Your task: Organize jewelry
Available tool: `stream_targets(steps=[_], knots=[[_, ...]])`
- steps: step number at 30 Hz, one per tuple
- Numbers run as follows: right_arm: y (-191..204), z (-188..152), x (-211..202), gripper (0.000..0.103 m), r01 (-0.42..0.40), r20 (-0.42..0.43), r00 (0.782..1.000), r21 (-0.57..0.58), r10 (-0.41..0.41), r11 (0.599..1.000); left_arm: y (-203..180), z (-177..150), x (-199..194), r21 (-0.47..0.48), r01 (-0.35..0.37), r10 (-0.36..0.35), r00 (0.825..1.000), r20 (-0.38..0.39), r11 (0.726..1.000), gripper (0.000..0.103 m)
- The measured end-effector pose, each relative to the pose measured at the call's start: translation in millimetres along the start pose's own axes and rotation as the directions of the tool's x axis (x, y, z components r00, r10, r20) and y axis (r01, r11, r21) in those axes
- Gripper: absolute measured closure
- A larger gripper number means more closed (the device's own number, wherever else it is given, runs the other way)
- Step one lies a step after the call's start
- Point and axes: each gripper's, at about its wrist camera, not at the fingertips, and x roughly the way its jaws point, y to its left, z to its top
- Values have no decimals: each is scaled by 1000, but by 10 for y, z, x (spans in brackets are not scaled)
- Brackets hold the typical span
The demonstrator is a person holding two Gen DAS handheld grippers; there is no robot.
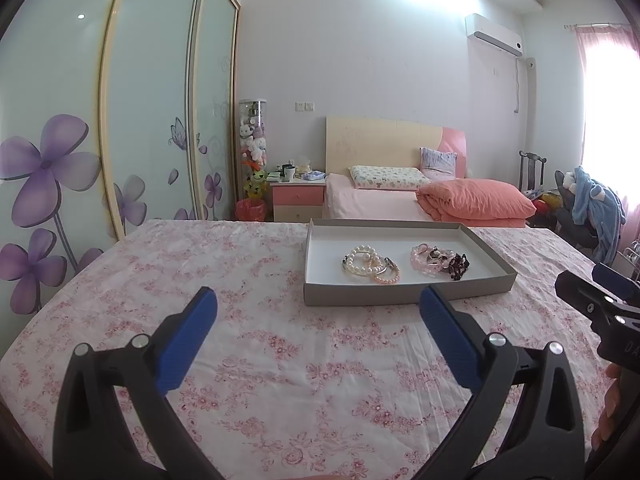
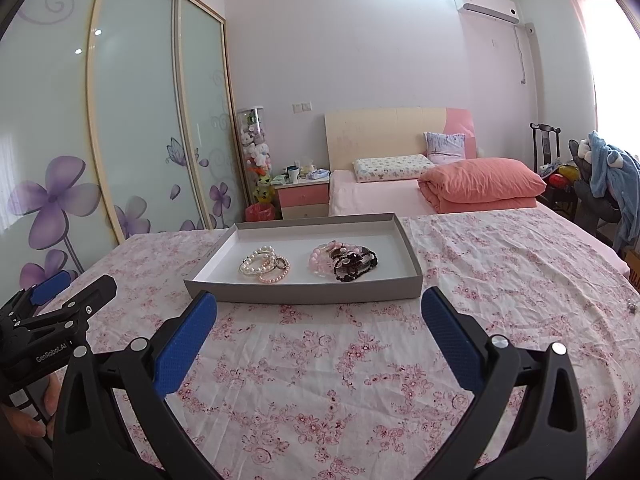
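I hold left gripper and right gripper above floral cloth, both spread wide, grasping nothing. Jewelry sits in grey tray just ahead: pearl bracelets on left, pink and dark bead pile on right. I judge best approach: come over front tray wall, pinch one strand only. Beads tangled, could drag neighbours. Small metal piece lies far right on cloth. Nothing blocks path.

Both grippers: black plastic frames w/ triangular cut-outs, silver round pivot screws, blue textured pads on fingers. Left gripper has white "GenRobot.AI" lettering. Bare skin of hand at handle.
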Motion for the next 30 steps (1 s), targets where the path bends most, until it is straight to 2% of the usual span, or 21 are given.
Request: stream_targets(steps=[30], knots=[[-22, -9, 21, 2, -4, -8, 1000, 1, 4, 1000, 0, -41, 19, 0, -1, 1, 1000, -6, 1000, 4]])
